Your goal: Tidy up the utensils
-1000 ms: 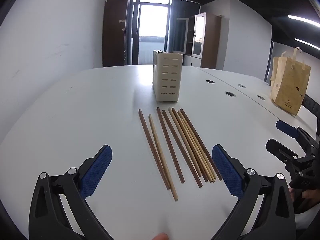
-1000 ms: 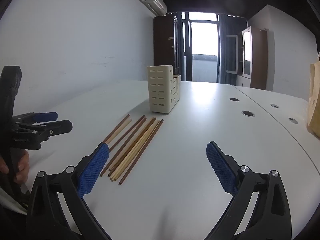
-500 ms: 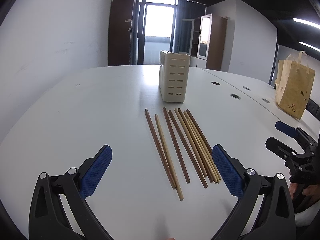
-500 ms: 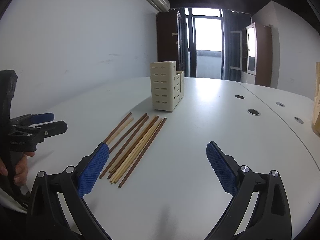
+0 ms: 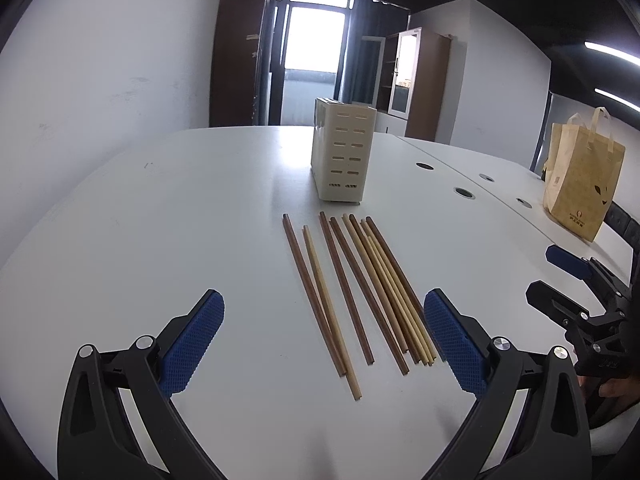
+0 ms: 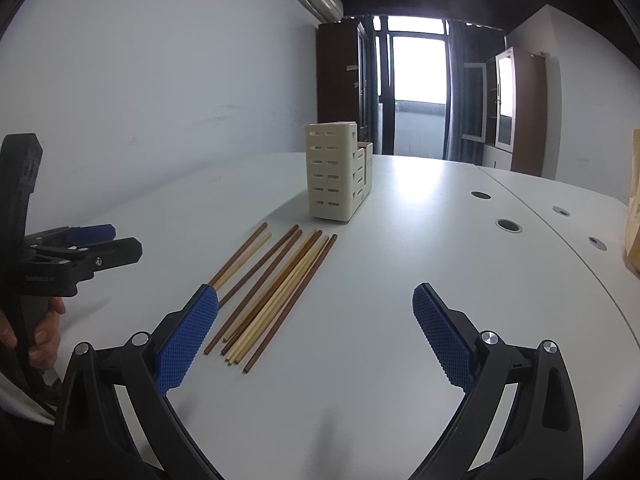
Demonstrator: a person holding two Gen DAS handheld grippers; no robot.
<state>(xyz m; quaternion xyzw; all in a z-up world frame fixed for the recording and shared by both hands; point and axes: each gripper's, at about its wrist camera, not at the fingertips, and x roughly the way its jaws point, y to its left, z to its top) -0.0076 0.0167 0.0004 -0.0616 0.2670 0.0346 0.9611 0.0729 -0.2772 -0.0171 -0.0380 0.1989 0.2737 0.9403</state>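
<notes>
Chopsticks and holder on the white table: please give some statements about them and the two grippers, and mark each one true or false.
1. The chopsticks lie flat on the table. True.
2. The holder lies tipped over. False: it stands upright.
3. The left gripper is open and empty. True.
4. The right gripper holds a chopstick. False: it is open, holding nothing.
5. A paper bag stands on the table. True.

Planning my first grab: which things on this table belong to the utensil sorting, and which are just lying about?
For the job:
chopsticks, loose on the table
cream slotted utensil holder

Just lying about:
brown paper bag
</notes>
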